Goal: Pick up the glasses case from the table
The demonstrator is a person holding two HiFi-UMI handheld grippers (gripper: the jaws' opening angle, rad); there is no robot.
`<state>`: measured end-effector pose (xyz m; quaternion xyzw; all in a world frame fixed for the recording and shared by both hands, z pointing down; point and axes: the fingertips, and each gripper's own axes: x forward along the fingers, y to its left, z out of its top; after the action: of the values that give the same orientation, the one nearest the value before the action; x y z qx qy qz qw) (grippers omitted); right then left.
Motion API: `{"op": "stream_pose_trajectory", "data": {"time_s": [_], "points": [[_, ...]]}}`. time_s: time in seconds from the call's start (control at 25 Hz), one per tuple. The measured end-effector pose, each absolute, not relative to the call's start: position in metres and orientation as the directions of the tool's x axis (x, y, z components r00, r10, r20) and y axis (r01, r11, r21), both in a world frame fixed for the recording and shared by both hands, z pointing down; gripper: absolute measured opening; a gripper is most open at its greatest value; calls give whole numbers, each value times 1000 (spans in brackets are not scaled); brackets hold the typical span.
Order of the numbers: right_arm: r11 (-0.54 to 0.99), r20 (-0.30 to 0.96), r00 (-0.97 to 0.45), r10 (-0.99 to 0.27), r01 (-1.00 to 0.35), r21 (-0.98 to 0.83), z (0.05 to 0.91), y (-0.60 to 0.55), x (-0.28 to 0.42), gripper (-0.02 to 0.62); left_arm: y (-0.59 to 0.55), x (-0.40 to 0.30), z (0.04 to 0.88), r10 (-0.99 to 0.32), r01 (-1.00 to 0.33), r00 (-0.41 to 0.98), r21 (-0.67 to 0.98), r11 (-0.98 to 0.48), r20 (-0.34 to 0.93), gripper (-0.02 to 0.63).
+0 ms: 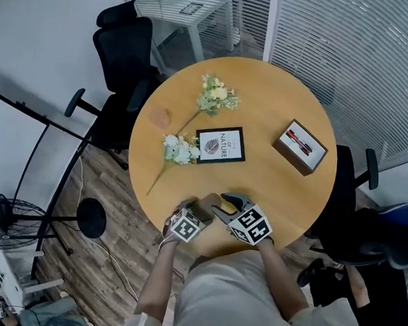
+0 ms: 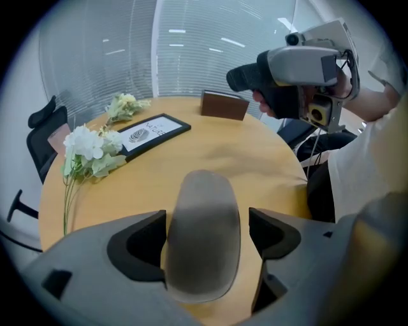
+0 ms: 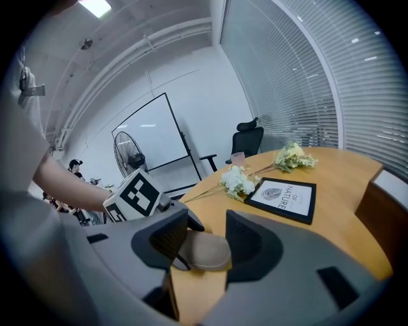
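The glasses case [image 1: 205, 206], a grey-brown oval, lies near the front edge of the round wooden table [image 1: 264, 93]. In the left gripper view the case [image 2: 203, 223] rests lengthwise between the jaws of my left gripper [image 2: 207, 234]. The jaws stand wide, with a gap showing at the right pad [image 2: 271, 232]. My right gripper [image 1: 223, 203] hovers just right of the case, above the table. In the right gripper view its jaws [image 3: 207, 237] are apart, with the case's end [image 3: 209, 253] and the left gripper's marker cube [image 3: 135, 194] seen beyond them.
A framed print [image 1: 220, 145] lies mid-table between two flower sprigs [image 1: 215, 97] [image 1: 179, 150]. A brown box [image 1: 300, 146] sits to the right and a small pink item [image 1: 160, 117] to the left. Office chairs [image 1: 125, 45] and a floor fan [image 1: 5, 221] stand around the table.
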<state>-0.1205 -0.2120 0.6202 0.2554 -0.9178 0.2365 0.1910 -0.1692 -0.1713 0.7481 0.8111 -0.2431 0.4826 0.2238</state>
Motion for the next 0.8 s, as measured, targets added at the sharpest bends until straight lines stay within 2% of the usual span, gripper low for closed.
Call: {"op": "stream_pose_trajectory", "data": {"time_s": [0.56, 0.8], "points": [[741, 479, -791, -381, -571, -353, 628, -220, -113, 183, -168, -172, 788, -117, -549, 250, 41, -835, 961, 379], [740, 489, -788, -373, -571, -355, 631, -221, -115, 183, -168, -172, 790, -101, -540, 241, 47, -840, 965, 379]]}}
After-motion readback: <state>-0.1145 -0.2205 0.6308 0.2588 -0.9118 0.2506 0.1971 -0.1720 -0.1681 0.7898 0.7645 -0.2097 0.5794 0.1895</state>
